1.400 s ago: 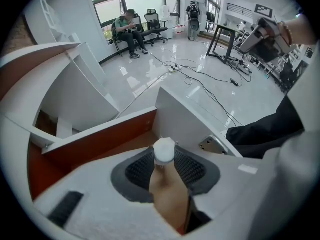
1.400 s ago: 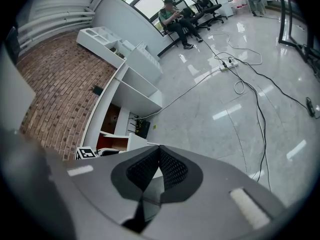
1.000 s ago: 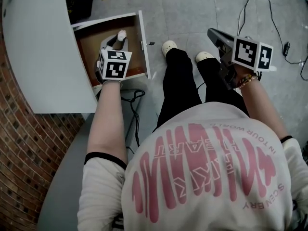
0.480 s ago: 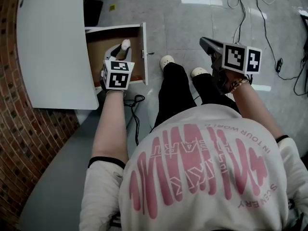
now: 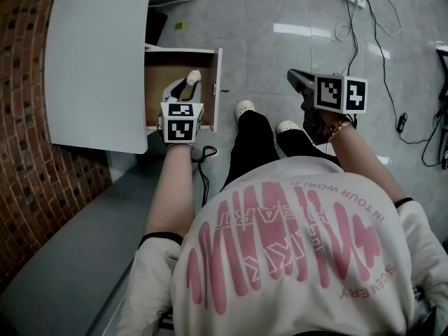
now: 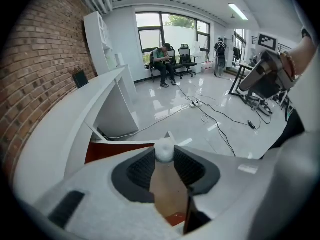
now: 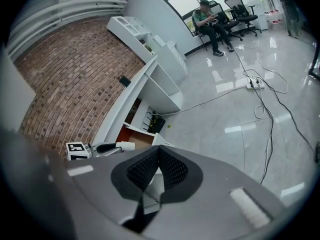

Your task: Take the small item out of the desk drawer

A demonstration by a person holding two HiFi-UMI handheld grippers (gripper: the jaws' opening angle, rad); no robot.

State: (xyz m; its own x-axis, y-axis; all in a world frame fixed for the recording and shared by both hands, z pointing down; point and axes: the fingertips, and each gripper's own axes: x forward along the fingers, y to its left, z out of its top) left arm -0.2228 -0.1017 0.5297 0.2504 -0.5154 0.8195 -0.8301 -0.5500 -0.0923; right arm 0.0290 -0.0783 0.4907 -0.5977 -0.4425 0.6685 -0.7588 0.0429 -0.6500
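Most of the job looks done: my left claw (image 5: 184, 88) is clamped partway closed on the small item (image 6: 167, 186), a tan stick-like piece with a white cap. It holds the item above the open drawer (image 5: 162, 65) of the white desk (image 5: 98, 61), clear of the brown drawer bottom as far as I can judge. What seems left is to carry it away from over the drawer and set it down somewhere. My right claw (image 7: 159, 156) hangs off to the side over the tiled floor (image 5: 280, 19), jaws pressed together with nothing between them. I see no label on the item. The only writing is the pink print on my shirt (image 5: 301, 180), upside down from here; the small words look like "IN YOUR WORLD" and "SCENERY", and the big letters I cannot make out.
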